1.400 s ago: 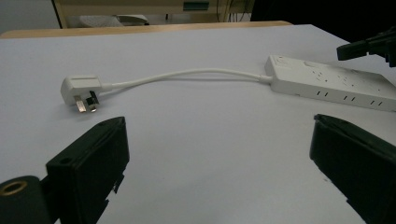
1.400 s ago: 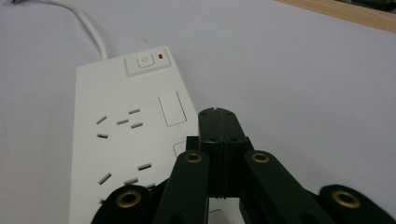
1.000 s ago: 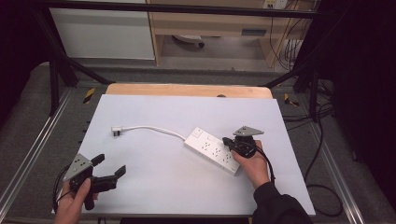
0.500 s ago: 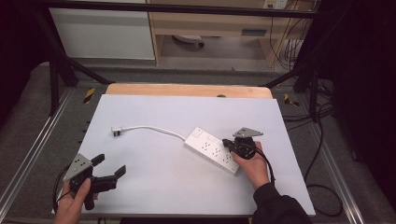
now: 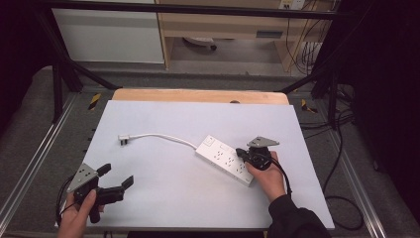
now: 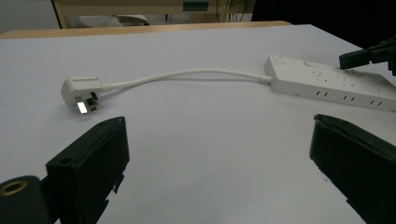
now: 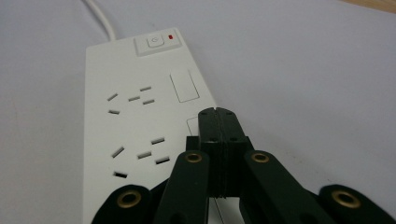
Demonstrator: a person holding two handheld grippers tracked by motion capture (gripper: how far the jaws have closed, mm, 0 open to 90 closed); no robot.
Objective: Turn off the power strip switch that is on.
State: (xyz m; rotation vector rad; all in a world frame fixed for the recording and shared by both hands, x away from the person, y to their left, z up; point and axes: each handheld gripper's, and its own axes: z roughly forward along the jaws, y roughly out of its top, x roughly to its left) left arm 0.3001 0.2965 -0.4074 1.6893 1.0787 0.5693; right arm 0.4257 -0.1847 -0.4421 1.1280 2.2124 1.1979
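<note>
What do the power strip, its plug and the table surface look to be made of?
Power strip: smooth, matte white plastic, judging by its moulded slots and switch. Plug: white plastic body with shiny prongs, probably metal, which glint. Table surface: a flat, pale matte sheet, possibly laminate or paper; a wooden edge shows behind it.

**Where things lie on my counter**

The power strip [image 5: 225,159] lies slantwise right of centre on the counter [image 5: 198,119]. Its cord [image 5: 163,138] runs left to the plug [image 5: 124,140]. My right hand-held gripper [image 5: 241,152] sits over the strip's near end; my left hand-held gripper [image 5: 115,179] is at the near left corner, well apart.
</note>
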